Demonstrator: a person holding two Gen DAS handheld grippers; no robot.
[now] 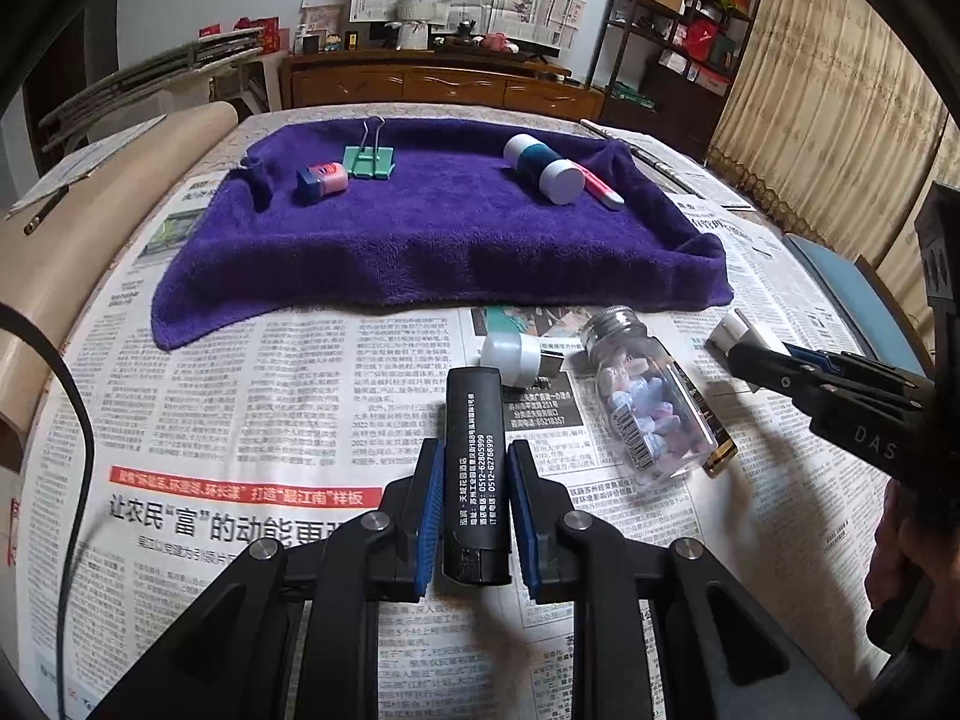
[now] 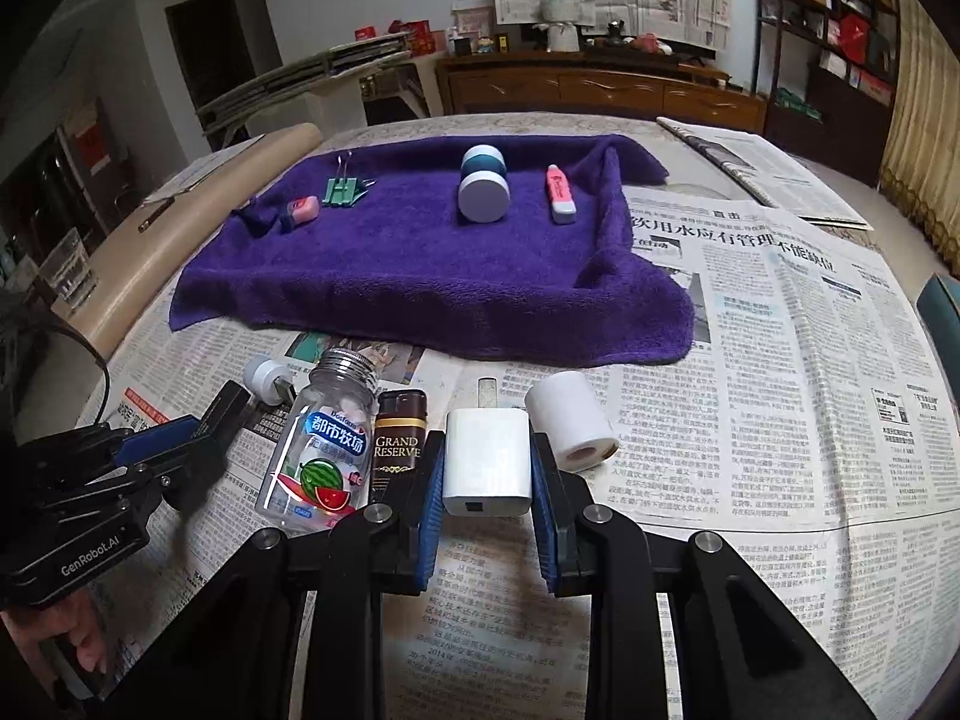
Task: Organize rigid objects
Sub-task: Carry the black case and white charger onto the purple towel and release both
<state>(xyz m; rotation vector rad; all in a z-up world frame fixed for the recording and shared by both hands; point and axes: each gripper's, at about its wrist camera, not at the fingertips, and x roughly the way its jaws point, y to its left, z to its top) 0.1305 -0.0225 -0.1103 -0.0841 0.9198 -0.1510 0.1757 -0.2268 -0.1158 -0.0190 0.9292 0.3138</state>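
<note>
My left gripper [image 1: 474, 456] is shut on a black lighter [image 1: 474, 468] with white print, just above the newspaper. My right gripper [image 2: 487, 450] is shut on a white USB charger plug [image 2: 487, 459]. A purple towel [image 1: 432, 228] lies beyond, holding a green binder clip [image 1: 369, 159], a small pink jar [image 1: 322, 180], a white-and-teal cylinder [image 1: 543, 168] and a pink highlighter [image 1: 600, 189]. A clear candy bottle [image 1: 651, 402] lies between the grippers beside a brown lighter [image 2: 399, 438]. A white tape roll [image 2: 571, 420] sits right of the charger.
A small white cap-shaped item [image 1: 509, 357] lies ahead of the black lighter. Newspaper [image 2: 780, 360] covers the table. A beige roll [image 1: 78, 228] lies along the left edge. A wooden cabinet [image 1: 444, 84] and shelves [image 1: 678, 30] stand behind.
</note>
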